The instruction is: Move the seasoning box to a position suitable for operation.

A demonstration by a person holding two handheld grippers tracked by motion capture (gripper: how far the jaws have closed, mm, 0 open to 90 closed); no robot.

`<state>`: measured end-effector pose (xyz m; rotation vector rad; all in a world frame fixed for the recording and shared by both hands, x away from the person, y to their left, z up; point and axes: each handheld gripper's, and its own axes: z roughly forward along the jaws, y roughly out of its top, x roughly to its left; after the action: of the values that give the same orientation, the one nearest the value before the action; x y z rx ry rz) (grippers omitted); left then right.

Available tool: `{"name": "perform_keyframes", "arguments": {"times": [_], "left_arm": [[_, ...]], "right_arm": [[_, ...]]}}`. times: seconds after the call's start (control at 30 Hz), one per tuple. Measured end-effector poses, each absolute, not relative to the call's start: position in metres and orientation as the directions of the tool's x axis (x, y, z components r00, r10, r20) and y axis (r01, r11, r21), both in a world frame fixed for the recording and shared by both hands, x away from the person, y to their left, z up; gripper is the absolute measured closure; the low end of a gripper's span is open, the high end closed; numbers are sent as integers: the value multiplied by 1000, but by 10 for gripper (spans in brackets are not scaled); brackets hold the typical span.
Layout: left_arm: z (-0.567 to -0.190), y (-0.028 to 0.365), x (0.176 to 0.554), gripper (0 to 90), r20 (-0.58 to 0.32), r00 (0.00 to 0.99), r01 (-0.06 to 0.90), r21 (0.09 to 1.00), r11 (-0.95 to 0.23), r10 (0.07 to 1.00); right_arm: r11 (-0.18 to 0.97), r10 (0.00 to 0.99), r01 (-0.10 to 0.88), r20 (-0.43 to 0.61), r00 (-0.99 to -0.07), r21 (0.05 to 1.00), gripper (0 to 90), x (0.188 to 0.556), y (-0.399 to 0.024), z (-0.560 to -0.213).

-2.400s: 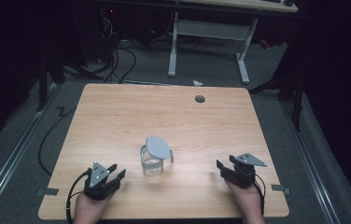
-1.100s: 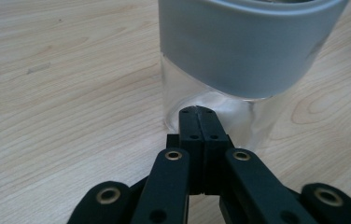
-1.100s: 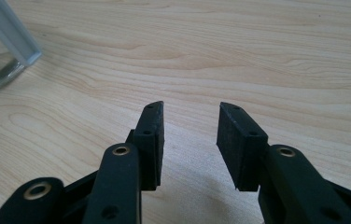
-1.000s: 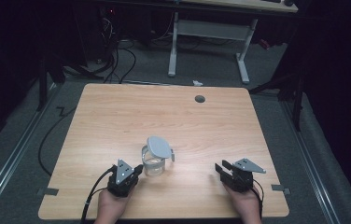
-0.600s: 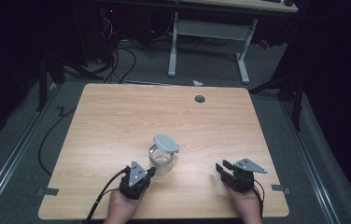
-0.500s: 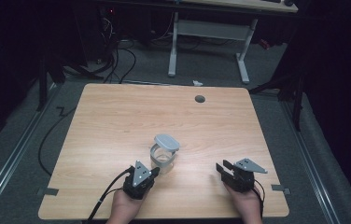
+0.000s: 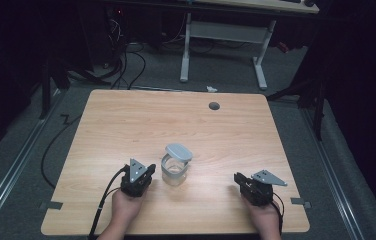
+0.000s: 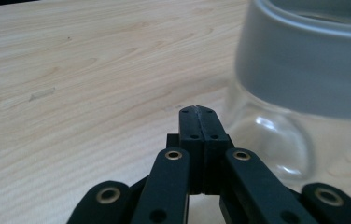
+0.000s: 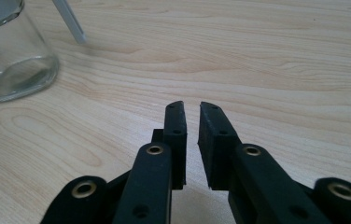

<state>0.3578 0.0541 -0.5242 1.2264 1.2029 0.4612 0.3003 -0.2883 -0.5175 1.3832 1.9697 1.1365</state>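
**Jar at mid-table, both grippers empty beside it**

At the near edge of the table [image 7: 101, 125], your left gripper [image 7: 148, 172] sits low over the wood with its jaws pressed fully together and nothing between them. In the left gripper view those jaws [image 8: 197, 114] meet tip to tip just beside the glass jar [image 8: 276, 135], close to its wall; whether they touch it, you cannot tell. Your right gripper [image 7: 238, 179] rests well apart from the jar, nearer the right-hand edge. Its jaws [image 9: 192, 109] have just been closing and now stand a narrow slit apart, with only bare wood showing between them.

Between your two hands, a little farther in, the glass jar [image 7: 175, 172] stands upright on the table, close to your left gripper. Its grey lid [image 7: 179, 151] is tipped up at the far side of the rim, open. Farther off, a small round hole [image 7: 214, 106] marks the tabletop near the far edge.
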Motion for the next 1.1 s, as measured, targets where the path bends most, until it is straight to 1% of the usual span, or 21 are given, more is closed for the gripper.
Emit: {"name": "perform_keyframes", "arguments": {"times": [0.2, 0.43, 1.1], "left_arm": [[-528, 47, 367, 900, -462, 376, 329, 877, 351, 803], [-529, 43, 362, 900, -467, 400, 337, 875, 347, 789], [-527, 29, 324, 900, -461, 456, 346, 880, 326, 761]], "right_arm": [[154, 920, 537, 78, -385, 829, 829, 301, -286, -520], [161, 918, 538, 74, -390, 828, 828, 302, -285, -522], [156, 920, 540, 77, -384, 827, 828, 302, -285, -522]]}}
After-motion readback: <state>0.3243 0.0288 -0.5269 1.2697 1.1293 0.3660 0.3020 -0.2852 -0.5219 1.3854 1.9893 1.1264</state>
